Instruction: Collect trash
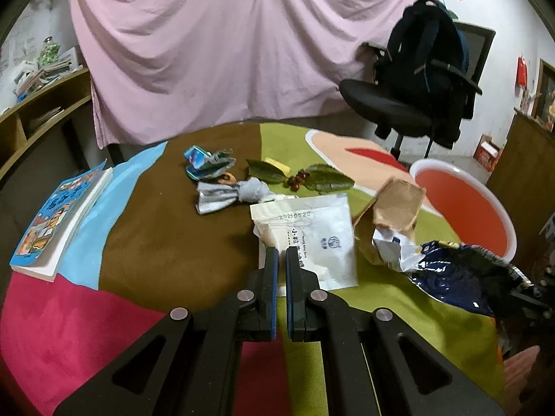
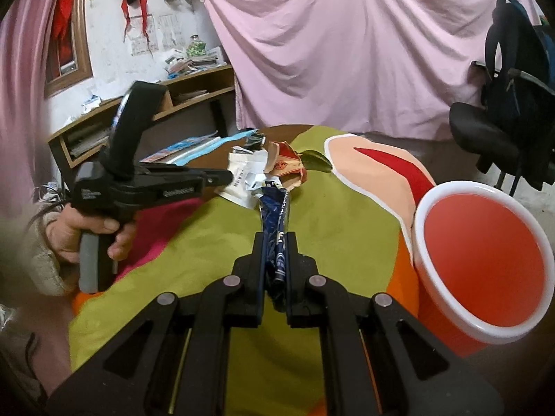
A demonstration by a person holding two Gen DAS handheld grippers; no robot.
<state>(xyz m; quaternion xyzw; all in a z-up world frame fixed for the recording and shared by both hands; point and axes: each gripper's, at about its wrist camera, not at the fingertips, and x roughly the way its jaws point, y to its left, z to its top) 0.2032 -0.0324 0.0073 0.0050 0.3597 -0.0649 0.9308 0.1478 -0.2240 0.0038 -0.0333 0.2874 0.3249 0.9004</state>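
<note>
Two black tongs work over the patchwork cloth [image 2: 215,235]. Right gripper [image 2: 275,242] pinches a crinkly dark-blue foil wrapper [image 2: 274,208], its long axis running straight away from the jaws toward the litter pile. Left gripper [image 1: 281,256] has blue-padded jaws nearly closed, a thin gap between them, tips over a flat white paper sachet [image 1: 322,239]; whether they grip it I cannot tell. Just right of the wrapper stands a smooth round red bucket [image 2: 423,208] with a white rim.

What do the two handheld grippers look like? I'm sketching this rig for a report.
Both are matte black. The left gripper has blue finger pads and round silver pivot pins; the right gripper shares those pins. Seen from the side, the left one has a grey pistol grip, white lettering, and a beige knit sleeve behind the hand.
</note>
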